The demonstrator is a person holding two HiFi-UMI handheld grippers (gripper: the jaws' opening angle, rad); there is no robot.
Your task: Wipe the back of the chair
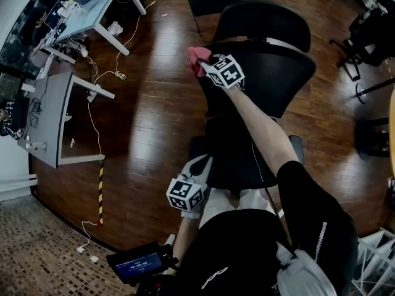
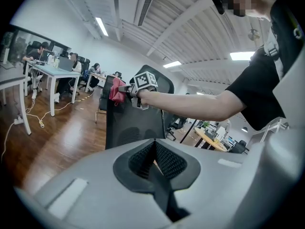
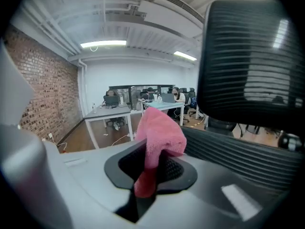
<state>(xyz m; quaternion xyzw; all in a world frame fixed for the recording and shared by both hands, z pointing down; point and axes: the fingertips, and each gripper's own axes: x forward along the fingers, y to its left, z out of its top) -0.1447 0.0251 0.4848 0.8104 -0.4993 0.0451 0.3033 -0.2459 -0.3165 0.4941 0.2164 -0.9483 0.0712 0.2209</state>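
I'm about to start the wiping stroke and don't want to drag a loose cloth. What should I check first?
1. Pink cloth clamped between the jaws of the right gripper: ok.
2. Cloth up at the top corner of the chair back: ok.
3. Cloth pressed against the back: cannot tell.
4. Left gripper held low, away from the back, jaws together on nothing: ok.

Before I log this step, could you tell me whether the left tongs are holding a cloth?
No, the left tongs are shut on nothing; the pink cloth is clamped in the right tongs.
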